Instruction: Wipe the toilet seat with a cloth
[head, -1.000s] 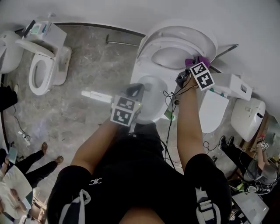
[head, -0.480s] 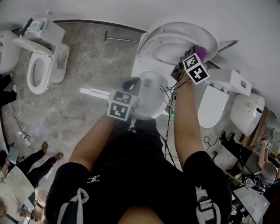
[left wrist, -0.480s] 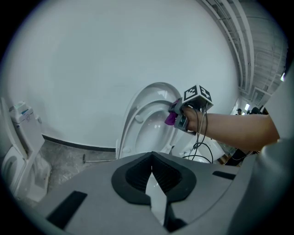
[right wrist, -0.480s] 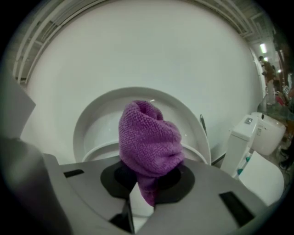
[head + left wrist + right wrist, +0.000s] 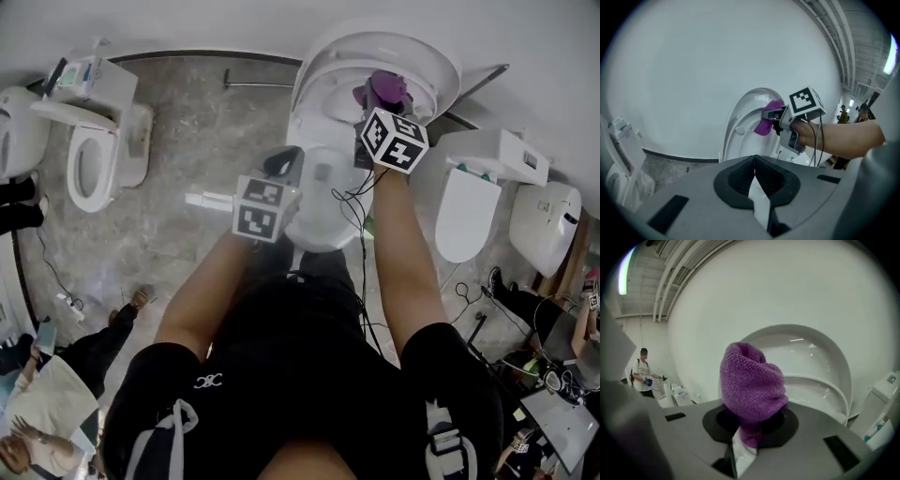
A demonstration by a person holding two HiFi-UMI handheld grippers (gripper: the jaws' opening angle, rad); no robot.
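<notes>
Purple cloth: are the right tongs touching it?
Touching. The right gripper view shows the right tongs pinched shut on the lower end of the purple cloth.

Five toilets are counted from above: the middle toilet (image 5: 317, 232), two left toilets (image 5: 92, 159) on one side of it, and two right toilets (image 5: 464, 217) on the other side. Two grippers are counted over the middle toilet, a left gripper (image 5: 286, 165) and a right gripper (image 5: 368, 101), each with one marker cube (image 5: 261, 208). One purple cloth (image 5: 382, 86) is counted. At least two bystanders (image 5: 37, 412) are made out left of the middle toilet.
</notes>
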